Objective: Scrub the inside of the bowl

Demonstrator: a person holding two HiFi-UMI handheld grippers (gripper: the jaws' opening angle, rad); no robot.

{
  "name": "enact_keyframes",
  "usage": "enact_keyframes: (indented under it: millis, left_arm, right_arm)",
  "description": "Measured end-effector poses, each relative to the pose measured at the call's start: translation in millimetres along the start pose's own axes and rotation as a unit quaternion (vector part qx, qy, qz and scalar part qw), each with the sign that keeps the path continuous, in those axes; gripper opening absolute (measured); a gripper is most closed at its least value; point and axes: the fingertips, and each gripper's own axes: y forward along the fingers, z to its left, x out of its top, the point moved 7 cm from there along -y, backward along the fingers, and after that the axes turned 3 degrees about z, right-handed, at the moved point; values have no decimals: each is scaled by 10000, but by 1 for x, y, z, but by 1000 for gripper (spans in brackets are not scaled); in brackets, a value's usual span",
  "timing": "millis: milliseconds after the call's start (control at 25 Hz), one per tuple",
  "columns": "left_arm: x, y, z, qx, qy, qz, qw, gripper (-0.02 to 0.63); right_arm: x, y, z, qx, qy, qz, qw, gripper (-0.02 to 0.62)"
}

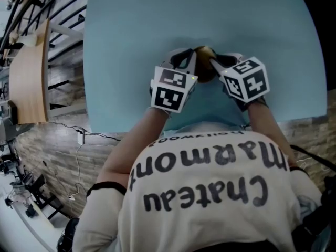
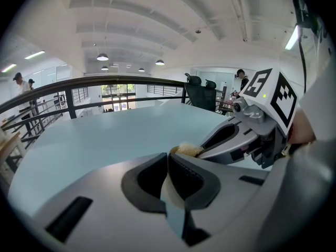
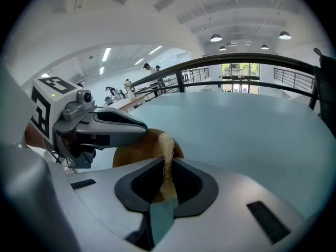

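A brown bowl [image 1: 205,53] sits on the light blue table [image 1: 131,35] just in front of me, mostly hidden behind both grippers. My left gripper [image 1: 193,63] comes in from the left, and its jaws are closed on the bowl's rim. In the right gripper view the bowl [image 3: 131,154] lies under the left gripper [image 3: 137,129]. My right gripper [image 3: 167,168] is shut on a thin beige fibrous scrub pad [image 3: 166,148] that hangs over the bowl's edge. From the left gripper view only the scrub pad's [image 2: 188,150] top shows.
The table's near edge runs just under my forearms. A curved wooden board [image 1: 29,83] stands off the table at the left, over a plank floor with a cable [image 1: 79,156]. A dark railing [image 2: 105,83] runs beyond the table's far edge, with office chairs [image 2: 202,93] behind it.
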Motion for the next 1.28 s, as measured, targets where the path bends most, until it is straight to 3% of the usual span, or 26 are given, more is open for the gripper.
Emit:
enact_keyframes:
  millis: [800,1280]
  left_arm:
    - [-13,-16,-3,800,-340,-65,9962,15]
    - [-15,-16,1,881,-424,-19,9952,15]
  right_arm:
    - [5,11,32,1109,-961,-87,9891,58]
    - [0,25,29,1159,-1027,206,9877,58]
